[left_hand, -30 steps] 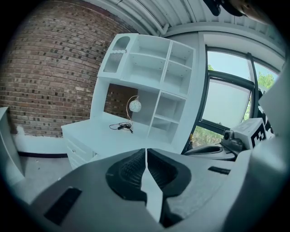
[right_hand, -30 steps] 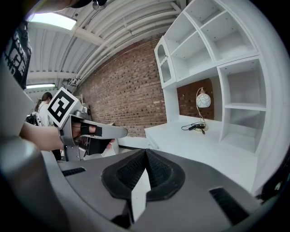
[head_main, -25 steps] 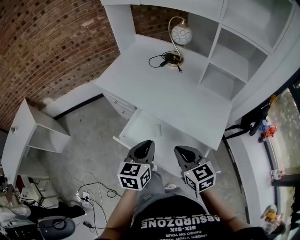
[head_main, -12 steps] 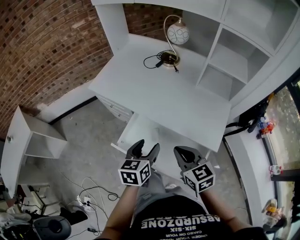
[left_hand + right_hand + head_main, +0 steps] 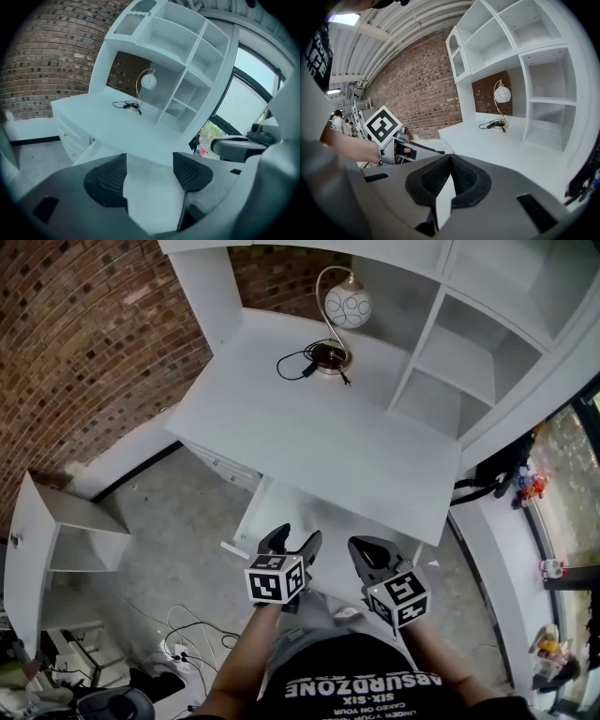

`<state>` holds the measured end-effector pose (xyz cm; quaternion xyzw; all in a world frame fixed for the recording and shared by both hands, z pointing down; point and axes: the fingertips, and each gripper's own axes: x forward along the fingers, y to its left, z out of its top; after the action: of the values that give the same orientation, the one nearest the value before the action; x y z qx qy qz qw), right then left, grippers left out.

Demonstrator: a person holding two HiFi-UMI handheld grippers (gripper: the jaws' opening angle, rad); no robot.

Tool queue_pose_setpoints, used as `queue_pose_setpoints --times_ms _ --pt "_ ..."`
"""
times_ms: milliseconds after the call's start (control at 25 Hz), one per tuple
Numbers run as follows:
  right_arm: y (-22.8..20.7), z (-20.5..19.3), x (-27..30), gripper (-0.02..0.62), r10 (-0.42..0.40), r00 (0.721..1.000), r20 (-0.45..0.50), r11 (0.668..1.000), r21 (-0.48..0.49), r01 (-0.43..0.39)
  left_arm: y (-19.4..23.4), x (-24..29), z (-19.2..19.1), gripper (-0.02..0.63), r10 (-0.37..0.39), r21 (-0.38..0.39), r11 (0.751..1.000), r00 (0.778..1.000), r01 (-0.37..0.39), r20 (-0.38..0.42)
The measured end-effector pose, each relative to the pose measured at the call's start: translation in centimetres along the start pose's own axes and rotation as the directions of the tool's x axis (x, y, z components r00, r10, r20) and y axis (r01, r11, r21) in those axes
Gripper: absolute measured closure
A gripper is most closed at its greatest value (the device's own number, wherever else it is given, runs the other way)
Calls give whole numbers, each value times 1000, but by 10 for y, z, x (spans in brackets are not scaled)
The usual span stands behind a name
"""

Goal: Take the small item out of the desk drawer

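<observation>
The white desk [image 5: 319,427] has one drawer [image 5: 277,514] pulled out below its front edge, seen from above in the head view. No small item shows in the part of the drawer that I can see. My left gripper [image 5: 292,541] hovers just in front of the drawer; its jaws are opening and nothing is between them. In the left gripper view the same gripper [image 5: 150,172] points at the drawer [image 5: 101,151]. My right gripper [image 5: 364,547] is beside it, shut and empty, as the right gripper view [image 5: 449,180] also shows.
A lamp [image 5: 347,306] and a black cable [image 5: 302,362] sit at the back of the desk. White shelving [image 5: 441,362] rises on the desk's right. A small white cabinet [image 5: 56,540] stands on the floor at the left, with loose cables [image 5: 178,634] near my feet.
My left gripper's jaws have gone from shut to wide apart. The right gripper has stayed shut, and both grippers sit a little lower in the head view.
</observation>
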<state>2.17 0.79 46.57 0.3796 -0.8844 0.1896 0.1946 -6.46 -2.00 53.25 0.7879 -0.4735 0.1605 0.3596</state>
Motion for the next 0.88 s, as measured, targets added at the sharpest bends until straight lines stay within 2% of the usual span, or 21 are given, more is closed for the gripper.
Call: queue_pose_setpoints --times_ms 400,880 --pt "-15 3 20 597 -34 999 -14 999 36 34 31 48 -16 314 15 19 1000 990 -12 -137" --pt "-29 -6 41 597 -46 997 -60 997 67 50 57 99 -45 314 -23 -161 987 968 -18 -251"
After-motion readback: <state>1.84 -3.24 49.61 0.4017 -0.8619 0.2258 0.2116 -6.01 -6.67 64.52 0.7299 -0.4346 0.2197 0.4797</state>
